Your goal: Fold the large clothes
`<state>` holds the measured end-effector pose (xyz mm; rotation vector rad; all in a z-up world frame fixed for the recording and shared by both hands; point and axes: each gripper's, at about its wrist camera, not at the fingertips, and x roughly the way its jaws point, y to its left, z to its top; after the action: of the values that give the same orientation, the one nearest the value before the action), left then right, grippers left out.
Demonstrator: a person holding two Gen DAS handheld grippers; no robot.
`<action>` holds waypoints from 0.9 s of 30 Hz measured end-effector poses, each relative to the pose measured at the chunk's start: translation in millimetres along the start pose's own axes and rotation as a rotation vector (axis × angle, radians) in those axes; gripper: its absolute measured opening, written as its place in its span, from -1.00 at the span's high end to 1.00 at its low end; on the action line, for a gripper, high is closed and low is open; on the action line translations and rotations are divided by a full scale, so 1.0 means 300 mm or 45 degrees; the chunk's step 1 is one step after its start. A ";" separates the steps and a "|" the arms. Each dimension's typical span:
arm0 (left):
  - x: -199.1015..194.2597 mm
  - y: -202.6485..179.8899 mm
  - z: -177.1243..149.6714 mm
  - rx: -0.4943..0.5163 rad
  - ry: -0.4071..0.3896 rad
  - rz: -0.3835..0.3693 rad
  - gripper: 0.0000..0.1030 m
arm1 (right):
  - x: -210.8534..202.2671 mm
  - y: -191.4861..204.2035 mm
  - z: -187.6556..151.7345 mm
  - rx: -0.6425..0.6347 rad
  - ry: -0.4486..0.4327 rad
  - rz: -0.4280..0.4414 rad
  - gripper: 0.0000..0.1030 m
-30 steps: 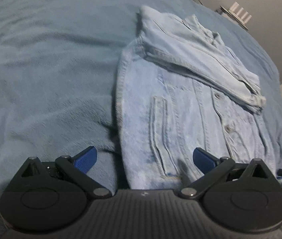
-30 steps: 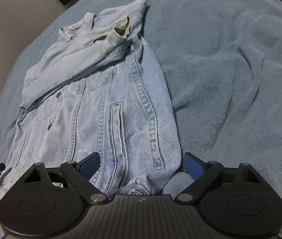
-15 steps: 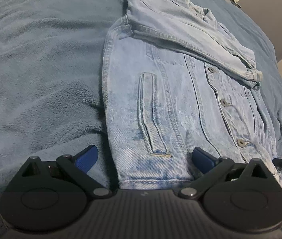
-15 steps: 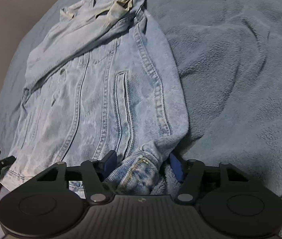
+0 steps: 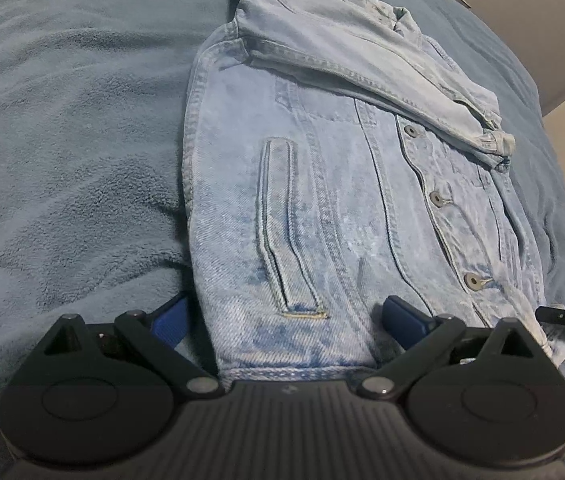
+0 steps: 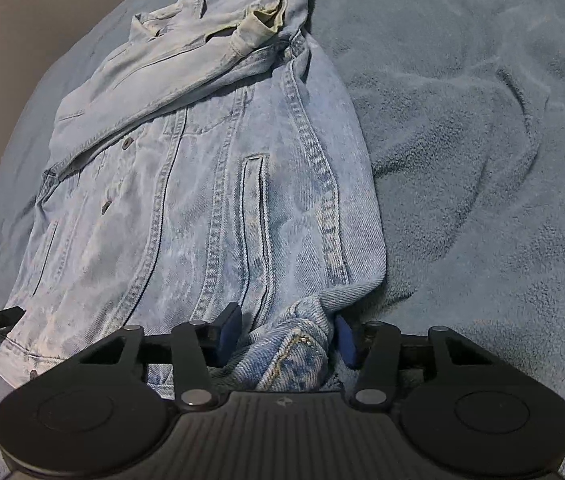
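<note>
The right gripper [image 6: 288, 332], jaws narrowed, pinches a bunched corner of the hem of the denim jacket [image 6: 202, 184]; its blue pads [image 6: 229, 330] press the gathered cloth from either side. The left gripper [image 5: 286, 318] stands wide, its pads straddling the opposite hem corner, with the hem edge lying between them and, as far as we can judge from this low view, not yet clamped. Outward from both grippers the jacket lies front-up on the bed's blue blanket [image 6: 482, 140], buttoned, with both sleeves [image 5: 362, 60] already crossed over the chest near the collar. We read the step in hand as securing the bottom hem at both corners, ahead of folding the lower half up toward the collar. The next move calls for the left jaws to shut on their corner; we would then lift both corners together and level, carrying the hem forward evenly so that the heavy denim does not skew or drag the sleeves out of place.
</note>
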<state>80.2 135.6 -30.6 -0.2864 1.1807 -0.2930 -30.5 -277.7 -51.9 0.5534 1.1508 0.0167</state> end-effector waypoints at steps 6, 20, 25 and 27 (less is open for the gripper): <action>-0.016 0.008 -0.007 -0.027 -0.035 -0.065 -0.25 | -0.029 -0.010 -0.010 0.021 -0.059 0.028 0.33; 0.025 0.036 0.008 -0.081 0.113 -0.157 -0.19 | 0.002 0.008 -0.006 0.024 -0.021 0.085 0.28; -0.022 0.064 0.002 -0.124 -0.008 -0.232 0.33 | -0.059 -0.010 -0.015 0.035 -0.135 0.161 0.48; -0.044 0.090 0.004 -0.164 -0.053 -0.309 0.45 | -0.089 -0.010 -0.018 0.028 -0.189 0.207 0.50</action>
<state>78.5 165.6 -28.8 -0.5486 1.1263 -0.4214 -47.3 -285.8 -31.8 0.6563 0.9606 0.1013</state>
